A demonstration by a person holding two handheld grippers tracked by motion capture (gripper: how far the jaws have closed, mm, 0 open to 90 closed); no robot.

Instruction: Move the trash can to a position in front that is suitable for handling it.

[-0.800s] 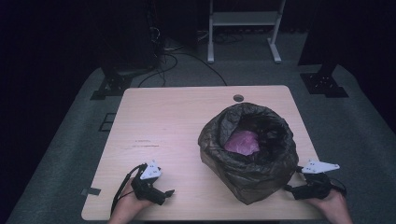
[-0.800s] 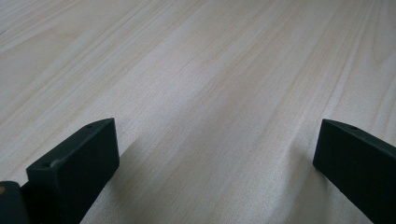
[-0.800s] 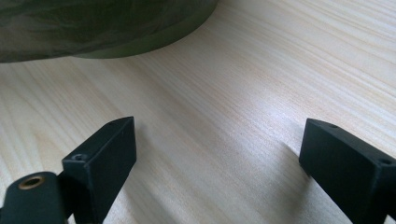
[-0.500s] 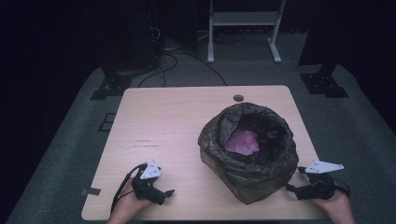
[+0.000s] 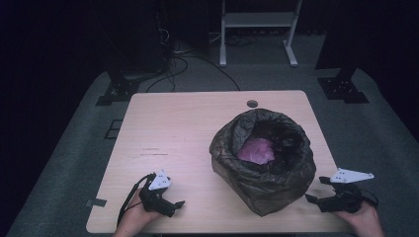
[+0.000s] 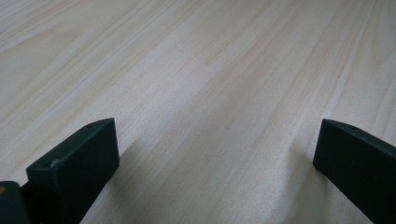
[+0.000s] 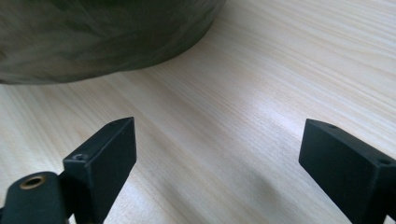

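Left gripper (image 5: 170,205): I have it low at the near-left edge of the pale wooden table (image 5: 188,128), jaws wide apart over bare wood — parked, as I read it, clear of the work.
Right gripper (image 5: 312,199): low at the near-right corner, jaws spread, gripping nothing; it points toward the bag's base, which I judge leaves a short reach to the plastic.
Dark crumpled plastic bag (image 5: 262,182): stands upright, right of centre, mouth rolled open — likely so the contents stay reachable.
Pink lump (image 5: 256,150): sits inside the bag; what it is, I cannot tell.
Round hole (image 5: 252,103): in the table, beyond the bag.
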